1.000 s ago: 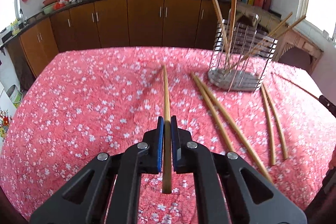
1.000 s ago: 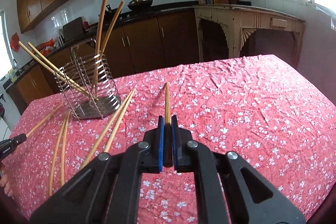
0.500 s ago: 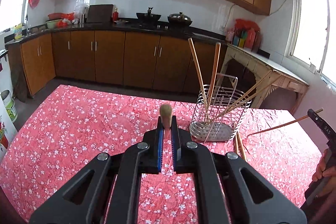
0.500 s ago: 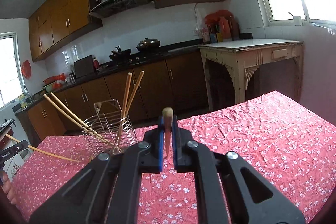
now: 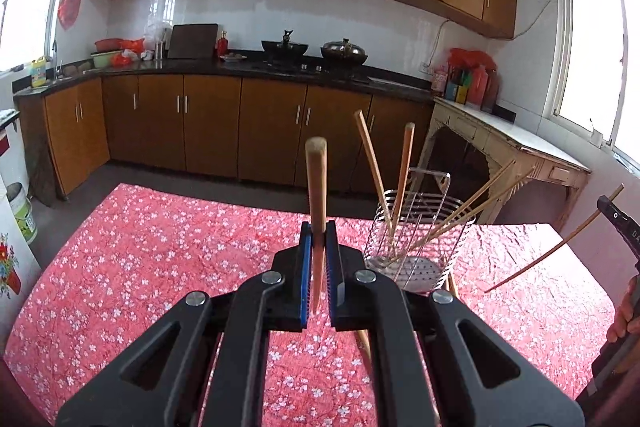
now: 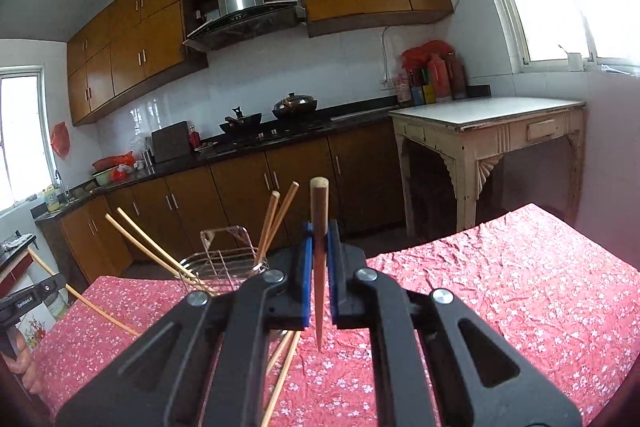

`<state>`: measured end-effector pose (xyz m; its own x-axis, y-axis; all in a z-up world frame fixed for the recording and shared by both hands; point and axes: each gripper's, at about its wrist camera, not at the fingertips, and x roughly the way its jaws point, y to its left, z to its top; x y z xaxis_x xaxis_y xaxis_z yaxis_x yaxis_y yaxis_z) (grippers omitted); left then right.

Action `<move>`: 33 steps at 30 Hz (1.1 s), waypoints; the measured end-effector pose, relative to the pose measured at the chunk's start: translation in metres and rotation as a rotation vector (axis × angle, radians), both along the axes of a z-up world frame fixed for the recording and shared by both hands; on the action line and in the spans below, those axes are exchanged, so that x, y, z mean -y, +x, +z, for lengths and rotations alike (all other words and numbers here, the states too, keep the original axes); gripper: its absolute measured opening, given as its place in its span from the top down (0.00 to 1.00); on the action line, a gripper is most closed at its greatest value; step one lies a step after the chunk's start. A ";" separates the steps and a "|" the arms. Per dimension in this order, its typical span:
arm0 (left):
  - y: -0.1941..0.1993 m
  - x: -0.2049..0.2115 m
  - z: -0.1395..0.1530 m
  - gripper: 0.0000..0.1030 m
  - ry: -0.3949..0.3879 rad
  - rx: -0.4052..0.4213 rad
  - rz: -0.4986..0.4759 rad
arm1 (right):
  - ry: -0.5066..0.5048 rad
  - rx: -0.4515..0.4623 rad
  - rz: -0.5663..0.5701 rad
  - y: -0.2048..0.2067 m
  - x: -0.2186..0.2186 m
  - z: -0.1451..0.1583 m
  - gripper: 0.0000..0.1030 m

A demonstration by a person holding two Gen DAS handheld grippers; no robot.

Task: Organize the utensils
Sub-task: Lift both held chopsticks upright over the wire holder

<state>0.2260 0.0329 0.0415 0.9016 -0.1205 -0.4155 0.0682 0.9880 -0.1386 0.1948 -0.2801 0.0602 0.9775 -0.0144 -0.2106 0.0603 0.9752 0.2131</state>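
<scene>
**Chopsticks in transit, both grippers loaded**

Raised since a second ago: both grippers, then low over the table with their chopsticks pointing forward, now well above it with the sticks tipped nearly upright.

- Left gripper (image 5: 318, 231): jaws narrow, clamped on one chopstick (image 5: 317, 195), blunt end up, thin end down between the blue pads (image 5: 305, 267).
- Right gripper (image 6: 319, 231): jaws narrow, clamped on a second chopstick (image 6: 319, 259), blunt end up, point hanging below the pads. Same gripper shows at the right edge of the left view, its stick slanting out over the cloth.
- Rack (image 5: 416, 227): wire holder with perforated base, standing on the table ahead and right of the left gripper; four chopsticks inside, two steep, two leaning far right.
- Loose chopsticks (image 6: 282, 367): lying on the cloth beside the rack, partly hidden by the right gripper; count unclear.
- Table (image 5: 160, 259): red floral cloth.
- Backdrop: brown cabinets (image 5: 208, 131), black counter with pots.
</scene>
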 end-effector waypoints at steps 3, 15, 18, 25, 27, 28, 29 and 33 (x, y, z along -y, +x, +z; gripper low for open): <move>-0.002 0.006 0.020 0.94 -0.012 0.027 -0.018 | 0.025 0.029 0.028 -0.004 -0.002 0.019 0.92; -0.001 0.055 0.104 0.94 -0.078 0.189 -0.082 | 0.095 0.138 0.130 0.005 -0.018 0.094 0.92; 0.011 0.065 0.114 0.94 -0.088 0.215 -0.063 | 0.083 0.147 0.134 0.018 -0.029 0.101 0.92; 0.051 0.079 0.104 0.94 -0.076 0.203 -0.034 | 0.065 0.127 0.134 0.059 -0.048 0.096 0.92; 0.064 0.081 0.094 0.94 -0.069 0.179 -0.029 | 0.064 0.098 0.137 0.073 -0.051 0.088 0.92; 0.068 0.081 0.090 0.94 -0.069 0.170 -0.030 | 0.062 0.082 0.139 0.079 -0.052 0.083 0.92; 0.073 0.081 0.085 0.94 -0.068 0.158 -0.030 | 0.062 0.064 0.141 0.086 -0.054 0.078 0.92; 0.082 0.079 0.073 0.94 -0.060 0.120 -0.028 | 0.075 0.006 0.156 0.102 -0.057 0.060 0.92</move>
<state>0.3077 -0.0459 0.1145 0.9405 -0.1674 -0.2958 0.1149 0.9757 -0.1867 0.2968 -0.2235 0.1202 0.9679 0.1535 -0.1991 -0.0925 0.9538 0.2857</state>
